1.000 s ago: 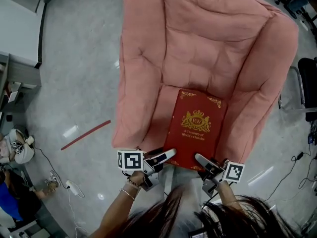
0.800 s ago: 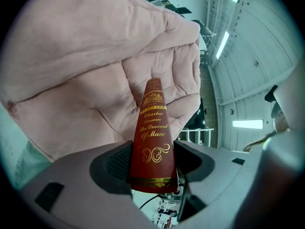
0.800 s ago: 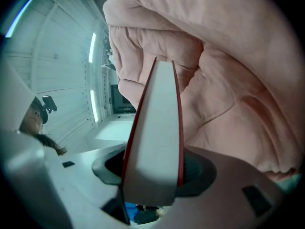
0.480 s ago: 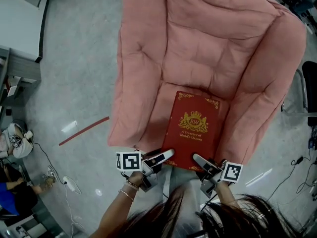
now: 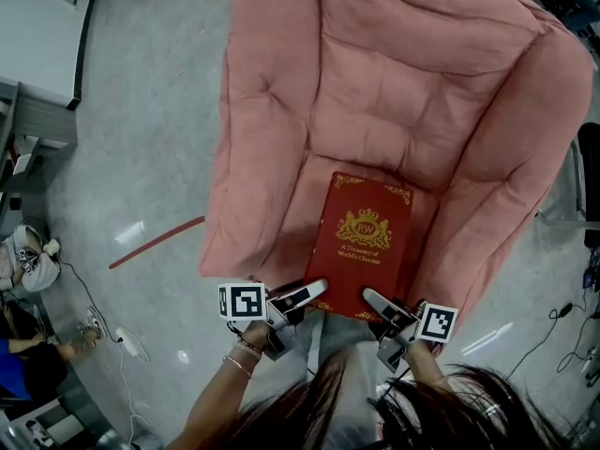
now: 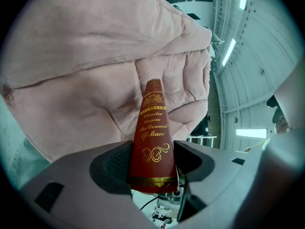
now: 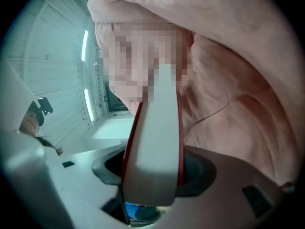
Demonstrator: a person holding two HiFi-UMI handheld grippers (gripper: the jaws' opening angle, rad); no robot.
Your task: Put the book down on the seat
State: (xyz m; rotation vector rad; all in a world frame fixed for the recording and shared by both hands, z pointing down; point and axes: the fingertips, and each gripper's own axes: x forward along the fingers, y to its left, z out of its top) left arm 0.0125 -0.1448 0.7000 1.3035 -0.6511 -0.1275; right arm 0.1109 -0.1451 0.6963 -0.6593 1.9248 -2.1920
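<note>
Two grips pin the red book [image 5: 366, 242] at its near corners: left gripper [image 5: 312, 292] clamps the spine, right gripper [image 5: 371, 297] the page edge. It lies flat over the pink seat's [image 5: 302, 216] front edge.

seat [image 5: 394, 92] top cropped, book [image 5: 367, 247] subtitle illegible

Glossy gilt-stamped red book [image 5: 361, 247], matt quilted pink cloth seat [image 5: 375, 92]

Overhead; two close, perhaps opposed, book [image 5: 364, 247] views
</note>
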